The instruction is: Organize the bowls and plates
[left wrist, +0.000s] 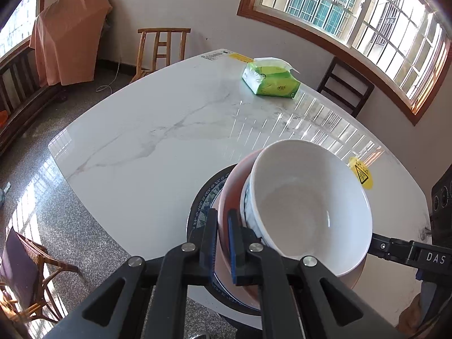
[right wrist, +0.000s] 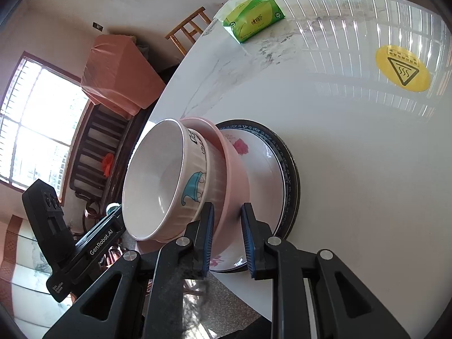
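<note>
A stack stands at the near edge of the marble table (left wrist: 158, 130): a dark blue-rimmed plate (left wrist: 202, 209) at the bottom, a pink bowl (left wrist: 236, 186) on it, and a white bowl (left wrist: 308, 206) with a teal drawing nested inside. My left gripper (left wrist: 223, 243) is shut on the pink bowl's rim. In the right wrist view the same plate (right wrist: 282, 169), pink bowl (right wrist: 234, 175) and white bowl (right wrist: 158, 180) show. My right gripper (right wrist: 228, 240) straddles the pink bowl's rim; its right pad stands apart from the bowl.
A green tissue pack (left wrist: 271, 80) lies at the far side of the table. A yellow hot-surface sticker (left wrist: 361, 173) is on the top to the right of the stack. Wooden chairs (left wrist: 162, 48) stand around the table. The table edge is just below the stack.
</note>
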{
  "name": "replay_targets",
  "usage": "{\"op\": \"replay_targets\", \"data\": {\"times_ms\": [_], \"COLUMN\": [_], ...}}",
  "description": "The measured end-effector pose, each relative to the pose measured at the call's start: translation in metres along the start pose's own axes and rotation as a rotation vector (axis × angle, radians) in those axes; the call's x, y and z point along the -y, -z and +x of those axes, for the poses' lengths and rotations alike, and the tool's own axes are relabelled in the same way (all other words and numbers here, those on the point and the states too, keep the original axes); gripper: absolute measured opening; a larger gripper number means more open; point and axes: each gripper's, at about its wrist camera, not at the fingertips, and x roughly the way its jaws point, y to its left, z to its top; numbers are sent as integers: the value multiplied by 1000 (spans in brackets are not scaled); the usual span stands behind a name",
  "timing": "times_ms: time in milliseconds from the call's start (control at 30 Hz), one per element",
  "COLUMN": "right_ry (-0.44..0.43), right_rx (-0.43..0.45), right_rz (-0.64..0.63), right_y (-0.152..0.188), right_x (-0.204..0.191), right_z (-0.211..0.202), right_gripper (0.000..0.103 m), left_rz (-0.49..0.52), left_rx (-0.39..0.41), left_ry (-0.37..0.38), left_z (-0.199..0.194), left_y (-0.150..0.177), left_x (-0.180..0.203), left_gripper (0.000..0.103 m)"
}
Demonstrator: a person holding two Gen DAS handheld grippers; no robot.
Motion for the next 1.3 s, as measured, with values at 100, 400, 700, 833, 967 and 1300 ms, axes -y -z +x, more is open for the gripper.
{"op": "replay_targets", "data": {"times_ms": [100,400,700,833,967,1300], "right_ry": [5,97,157,126,109,112], "right_rx": [31,228,437,467,462,561], "right_rz": [-26,-185,-315,-310,-288,-322], "right_y": [4,25,62,83,100,145], "right_x": [-4,-20,-38,-34,-26,-23], "right_z": [0,-17,-37,-41,-41,-71], "right_gripper": [22,45,60,66,68,72], "left_rz": [9,75,83,68,56,66], "left_rx": [70,260,383,453,523,587], "left_ry": [-19,-119,-148,-206,-229,-142], "left_z": [-3,-13,-21,-35,-56,-112], "left_y": [3,21,39,53,72,110], "left_x": [0,-1,-5,-7,-12,6], "left_gripper": [5,23,28,29,29,55]}}
